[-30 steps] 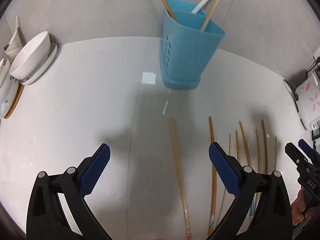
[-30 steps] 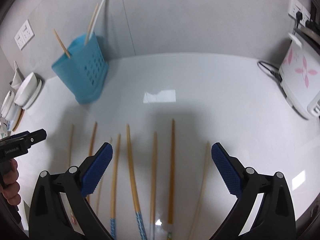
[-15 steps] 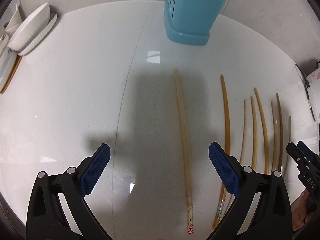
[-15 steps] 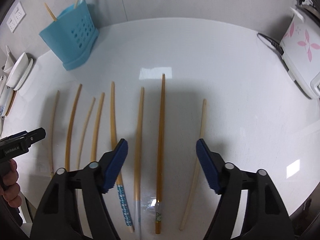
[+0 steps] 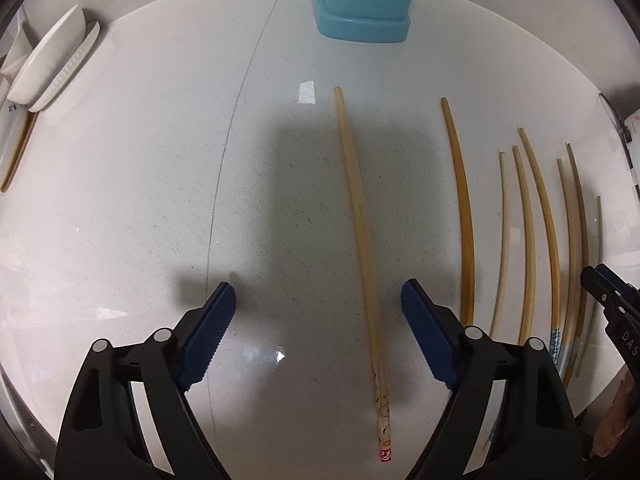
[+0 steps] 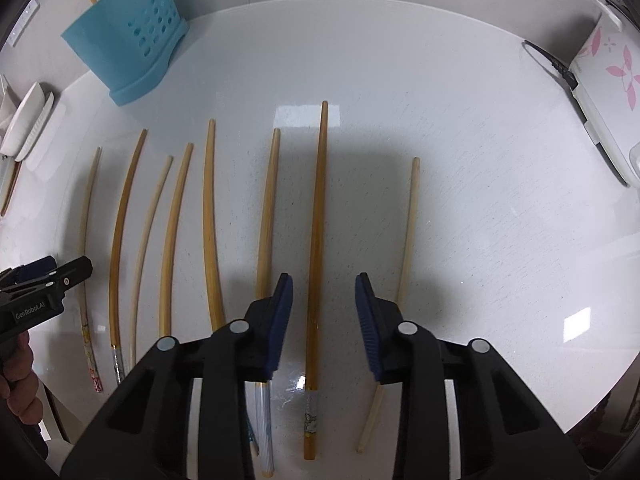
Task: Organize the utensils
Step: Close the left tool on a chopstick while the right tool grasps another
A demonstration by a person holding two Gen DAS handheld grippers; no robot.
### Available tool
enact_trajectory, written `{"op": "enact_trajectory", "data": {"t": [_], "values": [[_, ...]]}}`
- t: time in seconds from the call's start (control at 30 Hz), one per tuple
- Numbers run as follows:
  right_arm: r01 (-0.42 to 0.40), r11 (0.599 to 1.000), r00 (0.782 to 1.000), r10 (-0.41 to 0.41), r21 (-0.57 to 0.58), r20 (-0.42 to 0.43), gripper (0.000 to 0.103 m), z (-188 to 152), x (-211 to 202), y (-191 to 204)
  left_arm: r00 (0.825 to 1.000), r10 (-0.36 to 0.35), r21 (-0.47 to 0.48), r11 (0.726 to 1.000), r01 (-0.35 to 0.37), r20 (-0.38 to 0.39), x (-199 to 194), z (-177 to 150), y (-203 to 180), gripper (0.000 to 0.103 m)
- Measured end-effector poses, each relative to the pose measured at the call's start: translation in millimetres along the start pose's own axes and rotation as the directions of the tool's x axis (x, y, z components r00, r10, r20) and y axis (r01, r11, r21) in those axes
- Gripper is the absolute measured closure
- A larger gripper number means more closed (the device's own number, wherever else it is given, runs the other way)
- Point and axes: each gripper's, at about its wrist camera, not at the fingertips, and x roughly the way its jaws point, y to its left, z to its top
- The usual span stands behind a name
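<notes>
Several wooden chopsticks lie side by side on the white counter point(image 5: 140, 200). My left gripper point(image 5: 318, 320) points down at the counter, its jaws closing. A pale chopstick with a red printed end point(image 5: 360, 220) lies between them, nearer the right pad and untouched. My right gripper point(image 6: 324, 312) is also closing. A long dark amber chopstick point(image 6: 318, 220) runs up between its blue pads point(image 6: 282, 320), with a small gap on each side. The blue perforated holder point(image 5: 362, 4) point(image 6: 128, 48) stands at the back with a few sticks in it.
White bowls and plates point(image 5: 48, 68) point(image 6: 26, 124) are stacked at the counter's left edge. A white appliance with pink flowers point(image 6: 608, 92) and its black cable point(image 6: 548, 60) sit at the right. More chopsticks point(image 6: 172, 232) lie left of the right gripper, and one pale stick point(image 6: 408, 232) lies to its right.
Both grippers have sunk toward the counter and tipped further down. The right jaws have narrowed a lot around the amber chopstick. The left jaws have narrowed slightly.
</notes>
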Motion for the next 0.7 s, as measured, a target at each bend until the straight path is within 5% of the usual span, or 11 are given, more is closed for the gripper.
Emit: {"op": "enact_trajectory", "data": {"t": [0.27,0.37,0.4,0.7], "values": [[0.022,1.000,0.999,-0.023,-0.003,-0.037,0.081,4.7,5.5,2.9,1.000,-0.005,0.036,0.999,0.005,-0.006,-13.8,1.6,-17.7,0.056],[0.023,1.000,0.998,-0.023,-0.005,-0.052,0.089,7.0,7.3,3.5,1.000,-0.013,0.054,0.998,0.013,0.000,-16.7,2.0,-22.1,0.079],[0.030,1.000,0.998,-0.030,-0.005,-0.057,0.091,7.8,7.6,3.3,1.000,-0.015,0.057,0.998,0.015,0.000,-17.7,2.5,-22.2,0.095],[0.045,0.999,0.996,-0.043,0.023,-0.077,0.097,11.9,6.9,3.4,0.999,-0.031,0.051,0.998,0.031,0.008,-19.3,-0.3,-20.2,0.097]]}}
